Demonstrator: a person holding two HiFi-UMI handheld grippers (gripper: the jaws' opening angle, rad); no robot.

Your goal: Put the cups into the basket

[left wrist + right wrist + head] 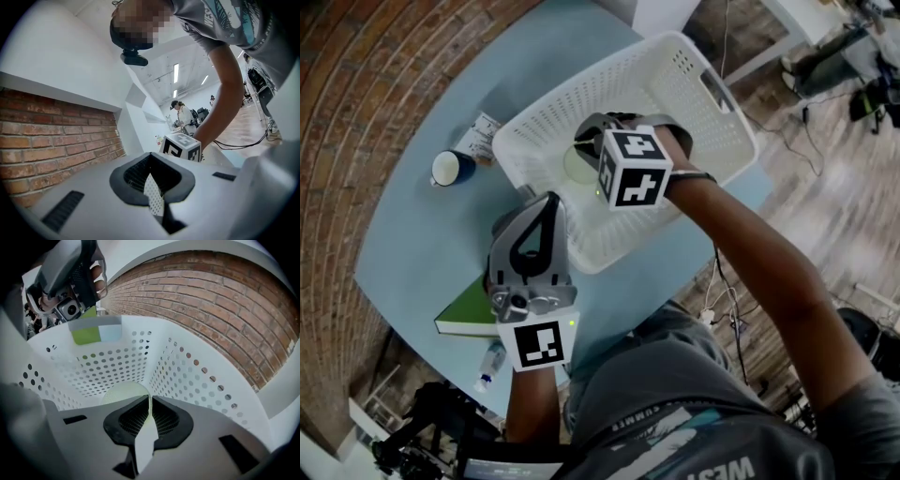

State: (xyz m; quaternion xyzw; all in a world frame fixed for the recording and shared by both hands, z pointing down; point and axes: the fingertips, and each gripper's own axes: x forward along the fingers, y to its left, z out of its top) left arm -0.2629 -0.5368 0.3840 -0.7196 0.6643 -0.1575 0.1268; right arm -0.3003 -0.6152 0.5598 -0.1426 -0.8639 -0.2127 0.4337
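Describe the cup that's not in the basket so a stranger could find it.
On the light blue table, look left of the white perforated basket. The mug stands beside a small printed packet; it alone is dark blue with a white inside.

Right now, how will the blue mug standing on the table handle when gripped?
The blue mug looks rigid, probably ceramic or enamel, so it shouldn't deform. Its smooth wall may slip between jaws. Standing upright on the table, it seems unlikely to tip.

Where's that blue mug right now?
In the head view, the blue mug stands on the table at the left, just outside the white basket, beside a small packet.
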